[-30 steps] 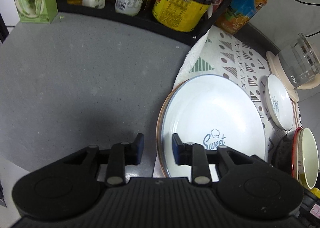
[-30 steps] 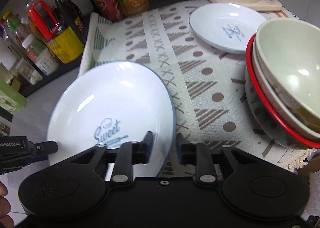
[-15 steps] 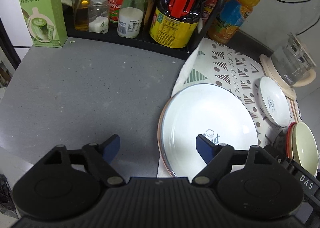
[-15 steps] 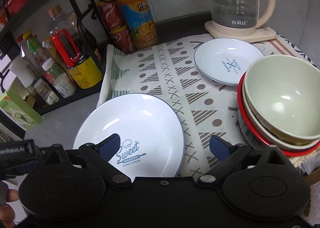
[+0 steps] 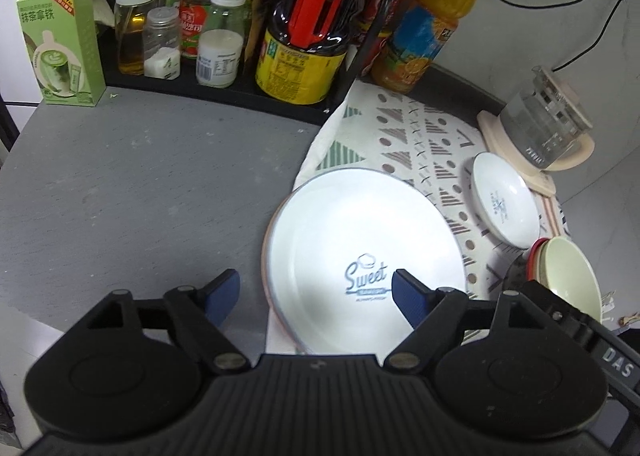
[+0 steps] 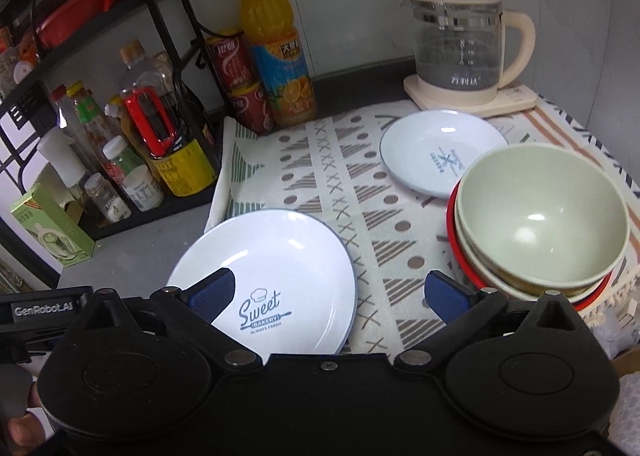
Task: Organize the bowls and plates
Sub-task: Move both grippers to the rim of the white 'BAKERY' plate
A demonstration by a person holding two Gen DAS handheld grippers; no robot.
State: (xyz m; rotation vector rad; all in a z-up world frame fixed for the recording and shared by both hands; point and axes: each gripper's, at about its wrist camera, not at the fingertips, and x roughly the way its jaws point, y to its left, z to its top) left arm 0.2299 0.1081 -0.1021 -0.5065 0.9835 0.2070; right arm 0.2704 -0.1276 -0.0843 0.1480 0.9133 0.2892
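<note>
A second earlier both tools were nearly closed at the large "Sweet" plate [image 6: 276, 260]. Since then the left tool [image 5: 316, 294] and the right tool [image 6: 328, 294] spread wide and drew back and up, leaving the plate lying free on the stack.

- Bare grey counter [image 5: 140, 184] left of the big plate [image 5: 360, 240] leaves passing room.
- Bottles [image 5: 300, 44] line the back.
- Stacked bowls [image 6: 540, 216], small plate [image 6: 440, 152] and kettle [image 6: 460, 48] crowd the right.
</note>
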